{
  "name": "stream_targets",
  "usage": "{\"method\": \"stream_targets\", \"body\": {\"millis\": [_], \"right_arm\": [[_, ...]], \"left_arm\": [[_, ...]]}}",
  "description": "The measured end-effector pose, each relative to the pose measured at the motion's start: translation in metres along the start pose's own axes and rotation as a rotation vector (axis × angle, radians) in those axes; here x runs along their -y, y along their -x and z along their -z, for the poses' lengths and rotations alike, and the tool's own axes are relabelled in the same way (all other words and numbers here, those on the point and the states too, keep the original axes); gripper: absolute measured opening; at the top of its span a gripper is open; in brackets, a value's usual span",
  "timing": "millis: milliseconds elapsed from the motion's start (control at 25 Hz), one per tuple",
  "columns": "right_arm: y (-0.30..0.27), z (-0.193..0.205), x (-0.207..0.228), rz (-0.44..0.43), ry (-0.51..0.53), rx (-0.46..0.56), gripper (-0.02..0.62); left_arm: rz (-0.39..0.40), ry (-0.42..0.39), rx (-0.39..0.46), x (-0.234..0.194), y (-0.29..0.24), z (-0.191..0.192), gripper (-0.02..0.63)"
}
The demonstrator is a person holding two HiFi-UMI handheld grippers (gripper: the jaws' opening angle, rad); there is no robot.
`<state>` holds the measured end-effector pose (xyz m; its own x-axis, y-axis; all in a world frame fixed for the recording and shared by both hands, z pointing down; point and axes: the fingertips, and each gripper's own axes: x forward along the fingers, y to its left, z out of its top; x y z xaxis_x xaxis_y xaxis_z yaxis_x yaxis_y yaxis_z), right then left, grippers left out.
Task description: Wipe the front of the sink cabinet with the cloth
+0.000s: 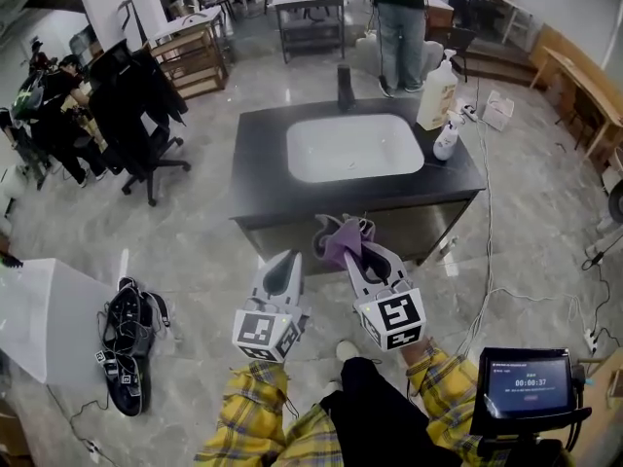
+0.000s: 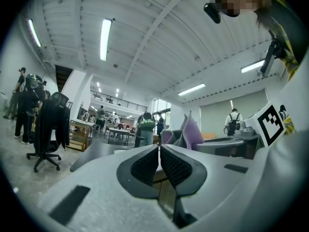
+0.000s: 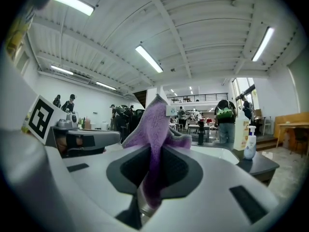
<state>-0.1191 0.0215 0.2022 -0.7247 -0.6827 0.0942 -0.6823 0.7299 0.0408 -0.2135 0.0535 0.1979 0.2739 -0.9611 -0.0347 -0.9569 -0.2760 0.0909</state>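
Purple cloth (image 1: 339,243), judged soft, light and limp, pinched at bunched middle between jaws of right gripper (image 1: 362,261), held before sink cabinet (image 1: 438,224) front; left gripper (image 2: 159,161) closed, empty.

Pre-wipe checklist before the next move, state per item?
1. Cloth gripped: ok, the right gripper is shut on it, with the cloth standing out past the jaws.
2. Left gripper free: ok, jaws together, nothing between them.
3. Cloth touching the cabinet front: cannot tell; in the head view it sits at the front's top edge.
4. Left gripper off the wipe path: not ok, it is close beside the right one.
5. Tall bottle and small pump bottle away from the front: ok, both stand upright on the countertop, at its right end.
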Motion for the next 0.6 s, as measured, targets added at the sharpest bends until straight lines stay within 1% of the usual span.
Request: {"method": "stream_targets", "body": {"millis": [200, 600], "right_arm": [[0.013, -0.013, -0.019, -0.009, -0.020, 0.016, 0.052], [0.028, -0.012, -0.042, -0.044, -0.049, -0.003, 0.052]], "left_arm": [[-0.017, -0.005, 0.015, -0.002, 0.026, -0.011, 0.009], [-0.067, 0.013, 0.019, -0.004, 0.051, -0.016, 0.009]]}}
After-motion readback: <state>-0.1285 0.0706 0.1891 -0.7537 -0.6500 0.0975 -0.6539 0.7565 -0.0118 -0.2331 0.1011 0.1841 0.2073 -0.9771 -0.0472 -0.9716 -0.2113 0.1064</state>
